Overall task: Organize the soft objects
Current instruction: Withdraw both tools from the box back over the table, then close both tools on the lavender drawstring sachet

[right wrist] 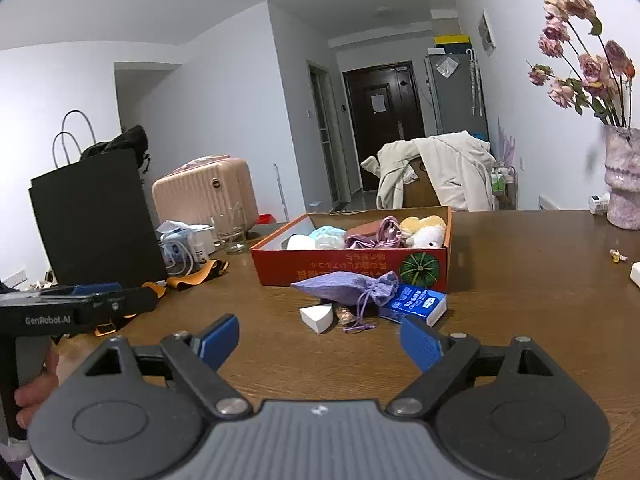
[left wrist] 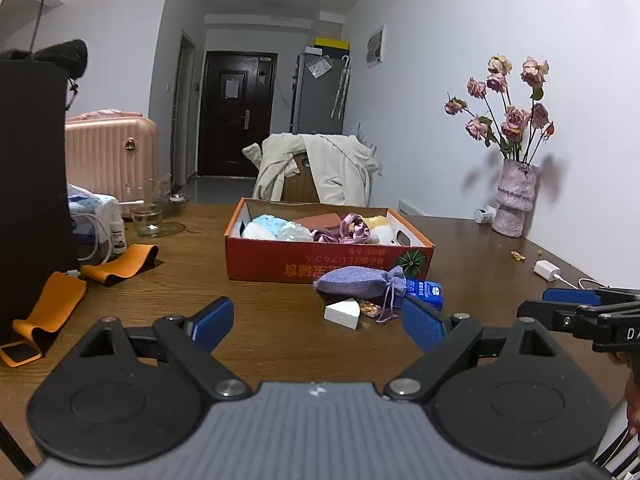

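Note:
A red cardboard box (left wrist: 280, 262) (right wrist: 320, 266) stands mid-table and holds several soft items: a light blue plush, a pink satin pouch (left wrist: 352, 228) and a white and yellow plush (right wrist: 426, 232). In front of it lie a purple drawstring pouch (left wrist: 352, 280) (right wrist: 340, 288), a white wedge sponge (left wrist: 342, 313) (right wrist: 317, 316), a blue tissue pack (left wrist: 426, 290) (right wrist: 414, 304) and a small snack wrapper. My left gripper (left wrist: 318, 322) is open and empty, short of these items. My right gripper (right wrist: 320, 338) is open and empty, also short of them.
Orange straps (left wrist: 120, 266) and a black paper bag (left wrist: 32, 184) sit at the left. A glass (left wrist: 146, 216), a vase of dried roses (left wrist: 514, 200), a white charger (left wrist: 546, 269) and a chair draped with a jacket (left wrist: 316, 168) surround the wooden table (left wrist: 280, 332).

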`<state>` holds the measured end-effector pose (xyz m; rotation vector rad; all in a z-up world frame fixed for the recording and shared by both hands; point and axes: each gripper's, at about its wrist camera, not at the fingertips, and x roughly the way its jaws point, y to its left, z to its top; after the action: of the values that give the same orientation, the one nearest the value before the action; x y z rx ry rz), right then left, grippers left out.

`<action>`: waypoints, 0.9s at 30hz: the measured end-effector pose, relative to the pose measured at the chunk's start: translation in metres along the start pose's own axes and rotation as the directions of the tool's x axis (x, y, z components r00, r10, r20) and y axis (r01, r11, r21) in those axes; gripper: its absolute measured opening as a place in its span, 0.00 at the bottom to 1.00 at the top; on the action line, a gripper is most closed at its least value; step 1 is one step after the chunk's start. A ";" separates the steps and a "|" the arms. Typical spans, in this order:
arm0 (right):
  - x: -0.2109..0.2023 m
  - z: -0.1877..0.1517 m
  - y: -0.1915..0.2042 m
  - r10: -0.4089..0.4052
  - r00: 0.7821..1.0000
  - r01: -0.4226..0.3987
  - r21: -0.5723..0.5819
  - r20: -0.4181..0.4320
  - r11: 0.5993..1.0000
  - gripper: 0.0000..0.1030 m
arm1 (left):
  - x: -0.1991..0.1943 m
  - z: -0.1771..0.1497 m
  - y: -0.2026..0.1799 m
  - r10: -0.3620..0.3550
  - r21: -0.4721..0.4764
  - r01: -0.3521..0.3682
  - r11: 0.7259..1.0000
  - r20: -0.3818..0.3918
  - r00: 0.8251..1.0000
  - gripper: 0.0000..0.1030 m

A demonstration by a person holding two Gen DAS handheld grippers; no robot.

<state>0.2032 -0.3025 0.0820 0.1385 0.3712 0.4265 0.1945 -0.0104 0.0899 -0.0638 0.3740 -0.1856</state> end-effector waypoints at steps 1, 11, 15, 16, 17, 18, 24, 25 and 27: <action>0.004 0.000 -0.003 0.000 1.000 0.000 0.007 0.000 1.000 0.85 | 0.006 0.001 0.000 -0.005 -0.003 0.005 1.000 -0.004 1.000 0.90; 0.099 0.022 -0.044 0.015 0.999 -0.012 0.083 -0.038 0.997 0.83 | 0.126 0.028 0.009 -0.057 -0.095 0.049 0.994 -0.075 0.996 0.73; 0.151 0.033 -0.066 -0.015 0.999 0.022 0.136 -0.048 0.990 0.76 | 0.185 0.033 0.020 -0.119 -0.183 0.091 0.979 -0.145 0.982 0.63; 0.164 0.035 -0.070 -0.026 0.999 0.032 0.136 -0.047 0.990 0.73 | 0.197 0.032 0.022 -0.139 -0.198 0.106 0.974 -0.159 0.978 0.62; 0.177 0.037 -0.073 -0.038 0.998 0.045 0.136 -0.054 0.990 0.69 | 0.208 0.029 0.024 -0.167 -0.220 0.127 0.967 -0.171 0.971 0.62; 0.190 0.037 -0.076 -0.050 0.996 0.059 0.132 -0.070 0.990 0.66 | 0.218 0.026 0.026 -0.193 -0.240 0.147 0.960 -0.182 0.964 0.60; 0.241 0.027 -0.081 -0.075 0.986 0.089 0.094 -0.152 0.992 0.25 | 0.249 0.006 0.036 -0.253 -0.327 0.166 0.930 -0.246 0.936 0.16; 0.242 0.025 -0.079 -0.075 0.986 0.088 0.081 -0.147 0.993 0.22 | 0.247 0.006 0.037 -0.265 -0.344 0.178 0.922 -0.227 0.937 0.12; 0.241 0.026 -0.078 -0.053 0.989 0.065 0.080 -0.141 0.995 0.17 | 0.241 0.009 0.037 -0.282 -0.346 0.207 0.915 -0.183 0.942 0.09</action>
<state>0.4458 -0.2713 0.0126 0.1805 0.5293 0.3629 0.4243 -0.0196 0.0089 -0.4181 0.6263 -0.3834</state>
